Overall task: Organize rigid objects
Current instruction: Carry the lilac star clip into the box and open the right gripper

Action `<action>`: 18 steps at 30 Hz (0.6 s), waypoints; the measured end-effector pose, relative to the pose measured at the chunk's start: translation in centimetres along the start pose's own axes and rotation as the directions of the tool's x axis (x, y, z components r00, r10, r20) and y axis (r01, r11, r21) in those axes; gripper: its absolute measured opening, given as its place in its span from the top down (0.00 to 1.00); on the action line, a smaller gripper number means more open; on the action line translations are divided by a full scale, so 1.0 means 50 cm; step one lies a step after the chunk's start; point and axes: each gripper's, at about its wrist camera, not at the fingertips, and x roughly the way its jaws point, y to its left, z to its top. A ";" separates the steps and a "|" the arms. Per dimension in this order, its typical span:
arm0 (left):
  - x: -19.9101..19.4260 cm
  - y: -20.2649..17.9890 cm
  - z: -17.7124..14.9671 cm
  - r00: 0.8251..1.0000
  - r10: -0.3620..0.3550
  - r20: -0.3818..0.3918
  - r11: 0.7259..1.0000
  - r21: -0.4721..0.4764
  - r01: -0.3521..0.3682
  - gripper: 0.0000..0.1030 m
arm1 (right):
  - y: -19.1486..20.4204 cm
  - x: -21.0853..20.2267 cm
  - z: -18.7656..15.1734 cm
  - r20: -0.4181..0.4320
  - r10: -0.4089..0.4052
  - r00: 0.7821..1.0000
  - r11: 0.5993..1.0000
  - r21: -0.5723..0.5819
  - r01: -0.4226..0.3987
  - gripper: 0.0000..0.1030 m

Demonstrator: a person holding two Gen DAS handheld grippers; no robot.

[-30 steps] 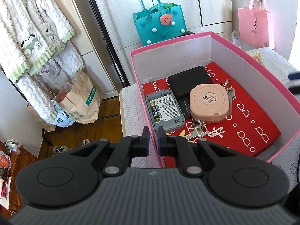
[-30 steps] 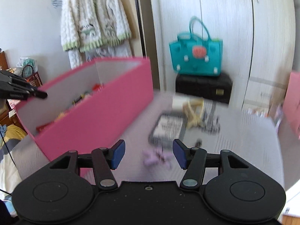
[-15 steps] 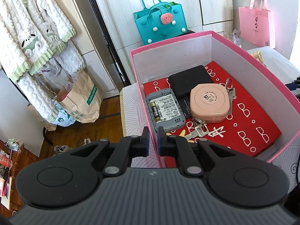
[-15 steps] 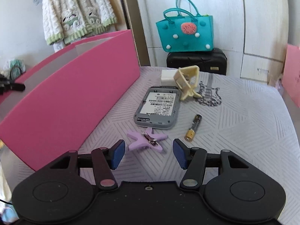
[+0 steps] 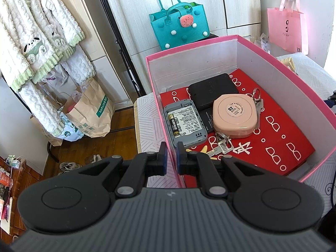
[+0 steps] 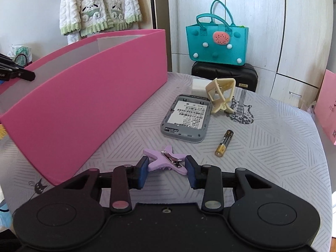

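Right gripper (image 6: 166, 171) wide open, low over the counter (image 6: 273, 147), purple star hair clip (image 6: 166, 160) sitting between its fingers, nothing clamped; left pad looks touching or nearly touching the clip's left arm, right pad just beside its metal end. Clip lies near the counter's front edge, just beside the pink box (image 6: 84, 96) long wall

Past the clip toward the far edge: loose AA battery (image 6: 224, 146), grey device shell (image 6: 185, 117) face-open, cream hair claw (image 6: 221, 97) touching its far corner, small white block (image 6: 198, 85) behind that

Left gripper (image 5: 170, 160) narrow, pinched on the box's near-left wall at the rim. In the box (image 5: 294, 73) on red lining: second grey shell with a battery in it (image 5: 184, 124), black flat case (image 5: 213, 90), pink rounded case (image 5: 235, 114), keys (image 5: 223, 145) partly under the pink case

Vs 0.5 s ago: right gripper has moved forward and down, clip went from ahead of the fingertips to between them; opening width looks unchanged. Left gripper and box contents unchanged
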 end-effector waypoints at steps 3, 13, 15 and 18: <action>0.000 0.000 0.000 1.000 0.000 -0.001 1.000 0.001 0.000 0.92 | 0.007 -0.008 -0.002 0.003 0.003 1.000 1.000 -0.004 -0.003 0.59; 0.000 0.000 0.001 1.000 0.000 -0.001 1.000 0.000 0.000 0.92 | 0.022 -0.073 0.047 0.102 0.007 0.995 0.999 -0.032 -0.004 0.59; 0.000 0.000 0.000 1.000 0.000 -0.001 1.000 0.001 0.000 0.92 | 0.027 -0.094 0.069 0.145 0.031 0.989 0.999 -0.037 -0.025 0.59; 0.000 0.000 0.000 1.000 0.000 -0.001 1.000 0.001 0.000 0.92 | 0.043 -0.123 0.104 0.201 0.085 0.976 0.996 -0.056 -0.075 0.58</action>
